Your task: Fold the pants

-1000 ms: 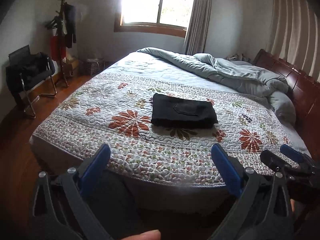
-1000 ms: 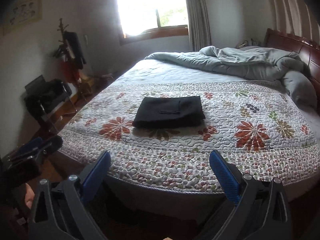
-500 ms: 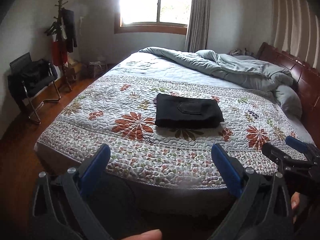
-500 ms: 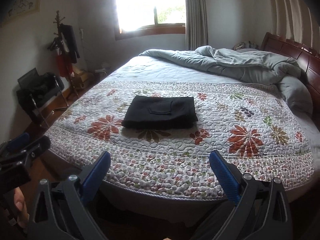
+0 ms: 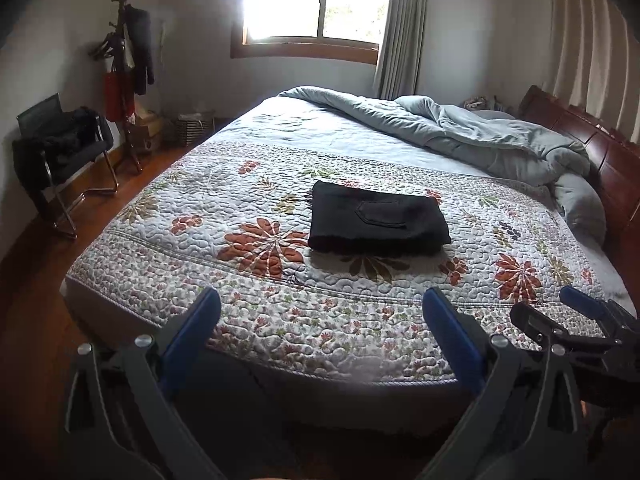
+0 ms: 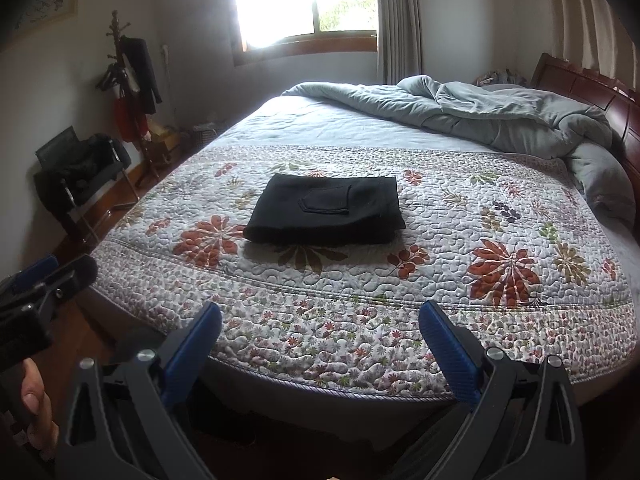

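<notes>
A bedroom with a bright window (image 5: pixel 312 0) and a wide bed; its floral quilted bedspread (image 5: pixel 280 300) is the surface that carries my work. The black pants (image 5: pixel 376 222) lie on it as a compact rectangle, back pocket facing up, roughly midway between the bedspread's left and right edges and well in from the near edge that hangs toward me. In the right wrist view the same pants (image 6: pixel 326 210) show stacked layers along their near side, so I judge the folding done or very nearly so.

My left gripper (image 5: pixel 326 334) hangs off the near edge of the bed, its blue pads spread wide with nothing between them. My right gripper (image 6: pixel 320 338) is the same: wide apart, empty, short of the near edge. Neither touches cloth.

Beyond the pants, a rumpled grey duvet (image 5: pixel 480 140) is heaped along the far edge toward the wooden headboard (image 5: pixel 592 148), well apart from the fold. A chair (image 5: pixel 60 148) draped in dark clothes and a coat rack (image 5: pixel 124 60) stand by the left wall.

What could go wrong from here is mostly my own meddling. If I reach back in and catch only the top layer, the stack would likely slide open, since the soft fabric has nothing pinning it. Dragging a pad across the quilting could also pull the bedspread and skew the pants' edges.
</notes>
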Demonstrator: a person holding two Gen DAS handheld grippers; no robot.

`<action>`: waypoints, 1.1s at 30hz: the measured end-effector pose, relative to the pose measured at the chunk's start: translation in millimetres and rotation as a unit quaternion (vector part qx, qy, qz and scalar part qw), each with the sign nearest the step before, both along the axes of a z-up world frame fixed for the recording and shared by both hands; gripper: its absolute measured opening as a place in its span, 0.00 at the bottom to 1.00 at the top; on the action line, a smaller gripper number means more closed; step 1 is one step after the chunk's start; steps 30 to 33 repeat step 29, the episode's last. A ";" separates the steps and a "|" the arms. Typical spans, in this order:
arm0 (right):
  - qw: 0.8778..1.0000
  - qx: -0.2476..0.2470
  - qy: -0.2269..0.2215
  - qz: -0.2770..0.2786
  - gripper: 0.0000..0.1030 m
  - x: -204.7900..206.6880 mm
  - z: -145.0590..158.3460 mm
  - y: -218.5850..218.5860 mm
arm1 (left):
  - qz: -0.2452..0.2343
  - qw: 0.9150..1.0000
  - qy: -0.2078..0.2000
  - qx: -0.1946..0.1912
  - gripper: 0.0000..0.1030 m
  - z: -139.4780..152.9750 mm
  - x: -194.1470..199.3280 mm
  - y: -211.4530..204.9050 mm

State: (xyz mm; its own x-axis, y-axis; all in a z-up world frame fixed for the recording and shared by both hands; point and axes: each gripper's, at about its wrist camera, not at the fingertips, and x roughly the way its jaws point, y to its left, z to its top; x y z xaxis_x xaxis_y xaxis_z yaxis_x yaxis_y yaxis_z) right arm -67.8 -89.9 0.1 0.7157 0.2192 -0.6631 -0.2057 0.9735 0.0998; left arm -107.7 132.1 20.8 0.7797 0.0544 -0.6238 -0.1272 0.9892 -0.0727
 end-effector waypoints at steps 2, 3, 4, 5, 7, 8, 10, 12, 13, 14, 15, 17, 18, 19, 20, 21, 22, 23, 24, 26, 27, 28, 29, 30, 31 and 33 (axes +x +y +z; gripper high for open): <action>1.000 0.000 0.002 -0.001 0.96 2.6 -1.6 -0.1 | -0.001 1.000 0.002 0.003 0.97 -1.8 2.4 -0.6; 1.000 0.001 0.003 -0.001 0.96 3.7 -2.5 -0.5 | -0.002 1.000 0.003 0.003 0.97 -2.6 3.8 -0.8; 1.000 0.001 0.004 -0.001 0.96 4.5 -3.6 -0.7 | -0.003 1.000 0.005 0.002 0.97 -3.2 4.8 -0.9; 1.000 0.000 0.004 -0.002 0.96 5.6 -4.0 -0.7 | -0.002 1.000 0.005 0.003 0.97 -3.9 5.9 -0.8; 1.000 -0.001 0.004 -0.003 0.96 7.2 -4.5 -0.3 | -0.001 1.000 0.005 0.005 0.97 -4.9 7.4 -0.5; 1.000 -0.002 0.004 -0.003 0.96 8.1 -4.5 -0.2 | -0.001 1.000 0.006 0.005 0.97 -5.0 8.3 -0.6; 1.000 -0.003 0.002 -0.004 0.96 9.5 -4.2 -0.4 | -0.001 1.000 0.006 0.003 0.97 -5.7 9.6 -0.3; 1.000 -0.005 0.002 -0.004 0.96 11.3 -4.4 -0.4 | 0.000 1.000 0.007 0.002 0.97 -6.2 11.0 0.2; 1.000 -0.005 0.002 -0.004 0.96 12.0 -4.5 -0.5 | 0.000 1.000 0.007 0.003 0.97 -6.3 11.6 0.1; 1.000 -0.006 0.002 -0.004 0.96 12.5 -4.8 -0.5 | 0.000 1.000 0.007 0.004 0.97 -6.6 12.1 0.2; 1.000 -0.007 0.002 -0.005 0.96 12.8 -5.1 -0.3 | 0.000 1.000 0.007 0.004 0.97 -6.6 12.6 0.5; 1.000 -0.006 0.003 -0.006 0.96 14.2 -5.4 -1.0 | 0.001 1.000 0.008 0.004 0.97 -6.7 13.7 1.3; 1.000 -0.007 0.003 -0.006 0.96 14.3 -5.8 -1.1 | 0.001 1.000 0.008 0.004 0.97 -6.8 13.9 1.9; 1.000 -0.007 0.003 -0.007 0.96 14.6 -6.2 -1.0 | 0.002 1.000 0.008 0.005 0.97 -7.0 13.8 2.0; 1.000 -0.007 0.003 -0.006 0.96 14.5 -6.3 -1.1 | 0.003 1.000 0.009 0.006 0.97 -6.7 14.1 2.2; 1.000 -0.007 0.003 -0.006 0.96 14.3 -6.5 -1.0 | 0.003 1.000 0.009 0.006 0.97 -6.6 14.2 2.3; 1.000 -0.007 0.003 -0.006 0.96 14.5 -6.8 -1.0 | 0.004 1.000 0.010 0.006 0.97 -6.6 14.1 2.6; 1.000 -0.007 0.003 -0.006 0.96 14.5 -6.8 -1.0 | 0.005 1.000 0.010 0.005 0.97 -6.5 14.2 3.0; 1.000 -0.007 0.003 -0.006 0.96 14.5 -6.7 -0.9 | 0.005 1.000 0.011 0.004 0.97 -6.5 14.6 3.3; 1.000 -0.007 0.003 -0.007 0.96 14.5 -6.9 -0.9 | 0.003 1.000 0.012 0.003 0.97 -6.6 15.0 3.2; 1.000 -0.008 0.003 -0.007 0.96 15.0 -7.3 -1.1 | 0.003 1.000 0.012 0.004 0.97 -6.7 14.9 2.6; 1.000 -0.008 0.003 -0.007 0.96 15.7 -7.6 -1.6 | 0.003 1.000 0.012 0.005 0.97 -6.6 14.8 2.5; 1.000 -0.008 0.002 -0.007 0.96 15.5 -7.4 -1.5 | 0.003 1.000 0.012 0.005 0.97 -6.5 15.0 2.2; 1.000 -0.008 0.002 -0.007 0.96 15.5 -7.4 -1.5 | 0.003 1.000 0.012 0.005 0.97 -6.5 15.0 2.2; 1.000 -0.008 0.002 -0.007 0.96 15.5 -7.4 -1.5 | 0.003 1.000 0.012 0.005 0.97 -6.5 15.0 2.2; 1.000 -0.008 0.002 -0.007 0.96 15.5 -7.4 -1.5 | 0.003 1.000 0.012 0.005 0.97 -6.5 15.0 2.2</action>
